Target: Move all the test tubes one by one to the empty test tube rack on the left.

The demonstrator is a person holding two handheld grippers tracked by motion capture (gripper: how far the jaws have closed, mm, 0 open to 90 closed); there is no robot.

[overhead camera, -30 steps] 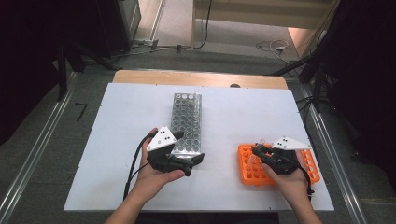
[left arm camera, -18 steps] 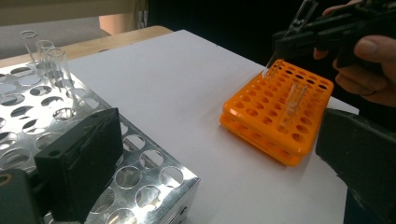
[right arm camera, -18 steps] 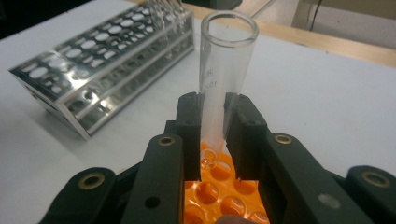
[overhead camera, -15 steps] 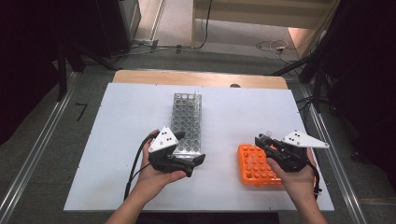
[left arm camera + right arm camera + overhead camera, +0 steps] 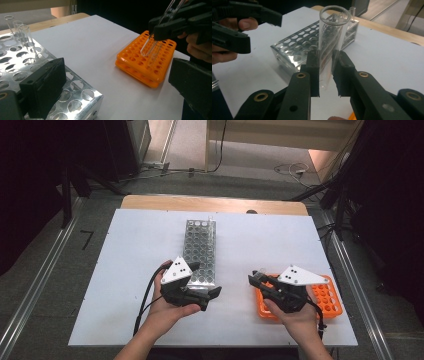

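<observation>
A white table (image 5: 125, 270) with a wooden far edge (image 5: 150, 202) stands on a grey floor (image 5: 45, 255). Metal rails (image 5: 30, 290) flank both sides. Cables (image 5: 292, 169) lie beyond; the surroundings are dark.

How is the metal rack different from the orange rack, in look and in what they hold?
The metal rack is shiny silver, long and tall; the orange rack is plastic, shorter and low. The metal rack holds a few clear tubes at its far end; over the orange rack the right hand-held gripper grips a glass tube, beside a tube already standing in it. Both have rows of round holes.
</observation>
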